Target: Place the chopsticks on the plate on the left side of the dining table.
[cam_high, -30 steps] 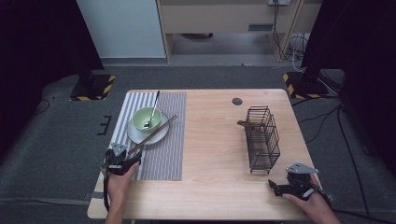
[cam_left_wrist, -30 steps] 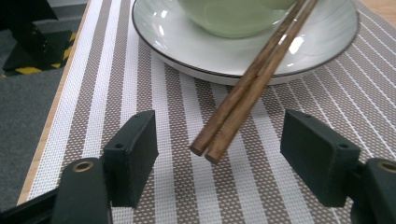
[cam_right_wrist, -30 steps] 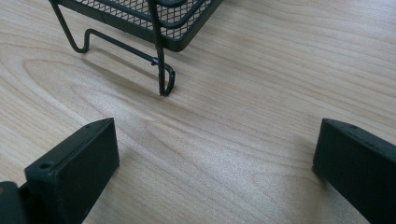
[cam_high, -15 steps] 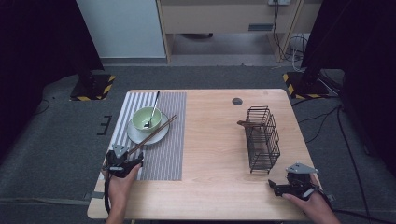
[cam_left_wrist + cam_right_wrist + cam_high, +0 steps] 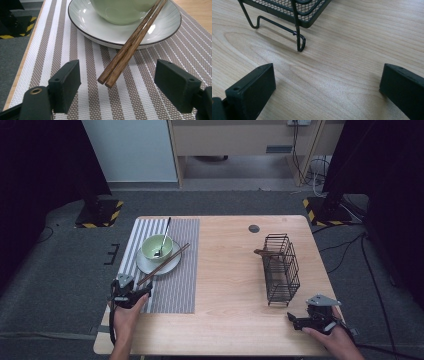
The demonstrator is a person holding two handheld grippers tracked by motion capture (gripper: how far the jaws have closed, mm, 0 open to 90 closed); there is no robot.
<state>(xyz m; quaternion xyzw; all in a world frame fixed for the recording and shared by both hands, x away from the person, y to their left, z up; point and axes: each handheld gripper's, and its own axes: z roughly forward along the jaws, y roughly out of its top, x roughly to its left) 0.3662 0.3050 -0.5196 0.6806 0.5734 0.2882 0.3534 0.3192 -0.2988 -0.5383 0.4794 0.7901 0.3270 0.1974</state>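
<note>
Jaws of the left gripper [image 5: 117, 87] stand wide apart and released, having just been opening, with the near ends of the pair of dark brown wooden chopsticks [image 5: 130, 45] lying in the gap between them but touched by neither pad. In the high view that left gripper [image 5: 131, 291] sits at the near edge of the grey-and-white striped woven placemat [image 5: 175, 285], held by the person's left hand [image 5: 129, 307]. The chopsticks run slantwise from there up across the rim of the round white plate with a dark edge [image 5: 82, 22], their far ends resting on it beside the pale green ceramic bowl [image 5: 117, 12] that stands on the plate; their near ends hang just above the placemat. A metal spoon [image 5: 164, 236] leans in the bowl, its handle pointing away from the person. On the other side of the light wooden table [image 5: 230, 270], the right gripper [image 5: 300, 321] lies low near the table's near right corner in the person's right hand [image 5: 332, 337], its jaws also spread and holding nothing, only bare wood between them in the right gripper view [image 5: 327, 85]. Just beyond it stands the black wire-mesh rack [image 5: 281, 267], well apart from the placemat, with a brown object resting in its far end that is too small to make out.
</note>
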